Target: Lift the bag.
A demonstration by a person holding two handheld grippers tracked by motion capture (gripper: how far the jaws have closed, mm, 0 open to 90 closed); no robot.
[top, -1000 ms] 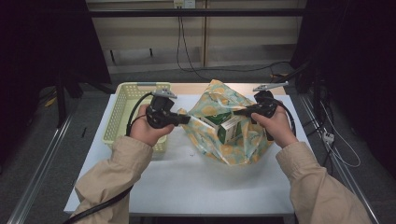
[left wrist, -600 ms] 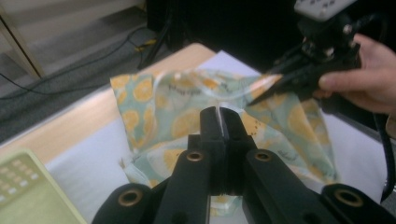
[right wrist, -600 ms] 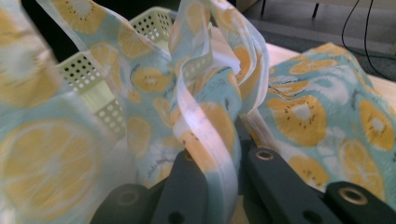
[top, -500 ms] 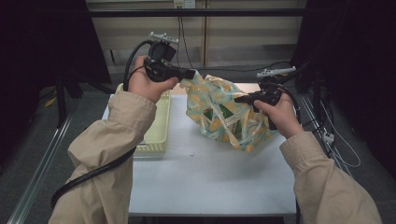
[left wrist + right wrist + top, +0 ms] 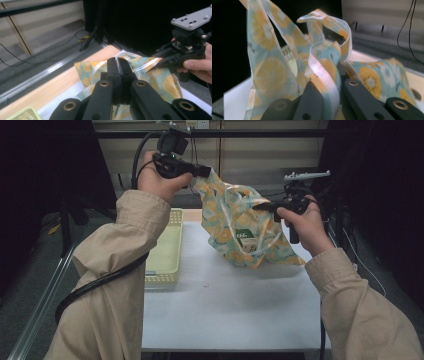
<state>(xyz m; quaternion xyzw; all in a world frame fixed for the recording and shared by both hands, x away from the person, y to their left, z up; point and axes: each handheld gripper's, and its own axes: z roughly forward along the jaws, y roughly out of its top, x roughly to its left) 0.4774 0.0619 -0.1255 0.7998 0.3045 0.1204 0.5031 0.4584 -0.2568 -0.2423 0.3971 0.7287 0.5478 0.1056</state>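
You are sitting at a white table [image 5: 230,310], your 2 beige sleeves reaching forward. Your right gripper [image 5: 264,206] is clamping 1 edge of a fruit-print plastic bag [image 5: 235,232], jaws pinched tight on the film. Farther off and higher, your left gripper [image 5: 204,171] is pinching the opposite edge. The bag is hanging between them, its bottom resting on the table, a green-labelled package [image 5: 245,237] inside. A yellow basket [image 5: 167,250] is sitting left. Pulling apart could be tearing the thin film, or letting an edge slip free.
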